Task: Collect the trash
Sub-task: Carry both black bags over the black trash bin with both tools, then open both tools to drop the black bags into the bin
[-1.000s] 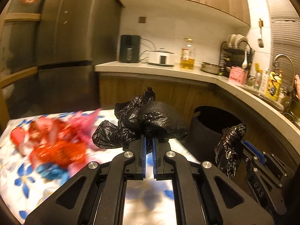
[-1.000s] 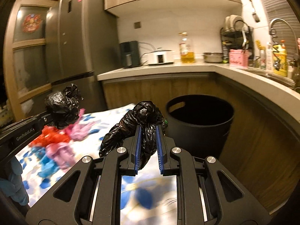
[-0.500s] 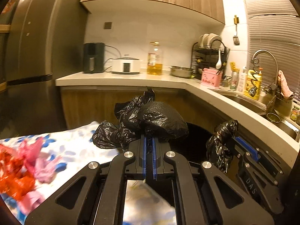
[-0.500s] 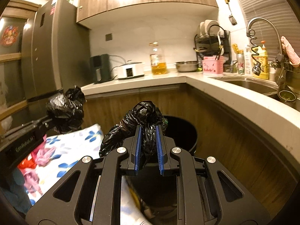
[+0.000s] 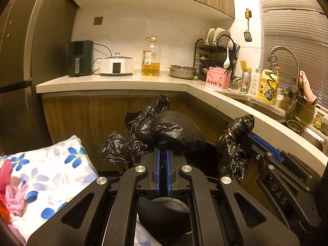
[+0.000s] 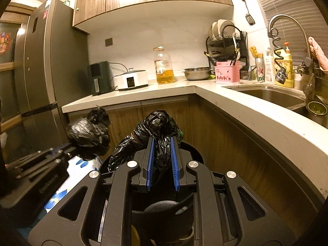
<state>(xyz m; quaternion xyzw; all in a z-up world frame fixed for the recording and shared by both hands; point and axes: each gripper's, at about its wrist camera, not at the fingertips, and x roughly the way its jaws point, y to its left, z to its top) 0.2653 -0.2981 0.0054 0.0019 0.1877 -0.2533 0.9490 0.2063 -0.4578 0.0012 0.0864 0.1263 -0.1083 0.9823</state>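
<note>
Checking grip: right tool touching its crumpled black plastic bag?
Touching. Right wrist view: both blue pads of the right tool press the crumpled black plastic bag.

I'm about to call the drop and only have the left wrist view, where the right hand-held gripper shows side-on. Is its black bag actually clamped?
Observer: Yes. The right wrist view shows the right black bag with its neck pinched between the blue pads of the right hand-held gripper.
Operator: Is the bin under it?
Observer: The black bin shows its rim curving just behind those fingers, with its opening below them.
Operator: And my bag?
Observer: From that side, the left black bag appears left of that rim, above the floral cloth; depth I cannot tell.
</note>
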